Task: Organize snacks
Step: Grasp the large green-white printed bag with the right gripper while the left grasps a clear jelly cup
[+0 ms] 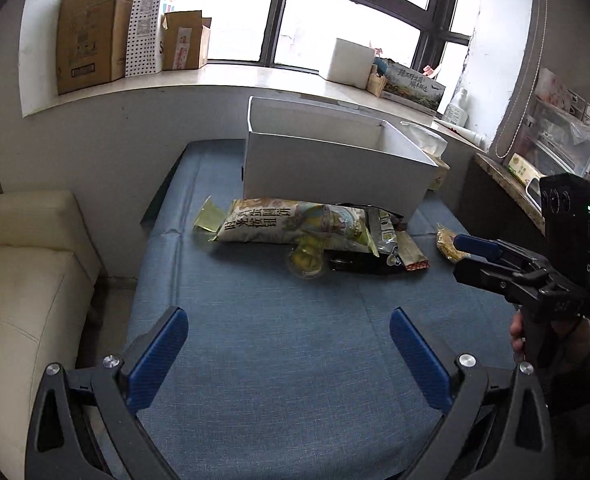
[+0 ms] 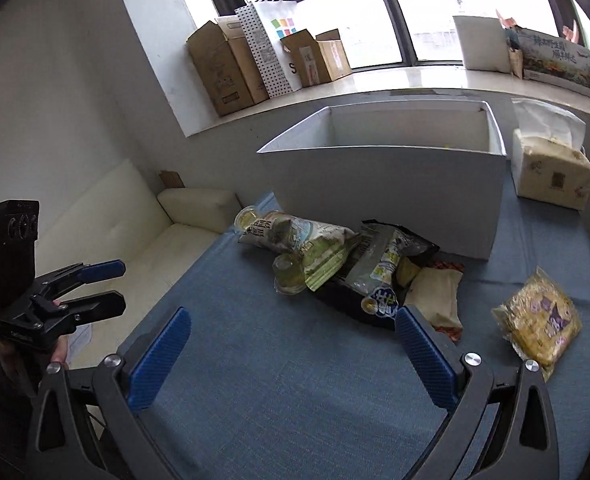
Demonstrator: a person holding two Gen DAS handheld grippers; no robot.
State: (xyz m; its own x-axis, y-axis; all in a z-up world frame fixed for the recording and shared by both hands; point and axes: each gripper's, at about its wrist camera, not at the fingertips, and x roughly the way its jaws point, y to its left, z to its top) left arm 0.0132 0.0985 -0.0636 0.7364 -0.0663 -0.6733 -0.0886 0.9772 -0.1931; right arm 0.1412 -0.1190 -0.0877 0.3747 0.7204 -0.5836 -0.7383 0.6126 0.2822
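Right wrist: snack pile [image 2: 335, 264] ahead of wide-spread right hand-held gripper [image 2: 291, 354].

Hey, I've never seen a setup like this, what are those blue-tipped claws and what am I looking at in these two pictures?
There is no robot here. A person holds a two-finger tool in each hand, each with its own wide-angle camera looking along its fingers. One picture comes from the left hand-held gripper, the other from the right hand-held gripper; each also catches the other tool at its edge. Both are open and hold nothing. Ahead, on a blue cloth surface, lies a pile of snack bags, with a yellow snack packet apart from it. Behind them stands an open white box, with a tissue pack beside it.
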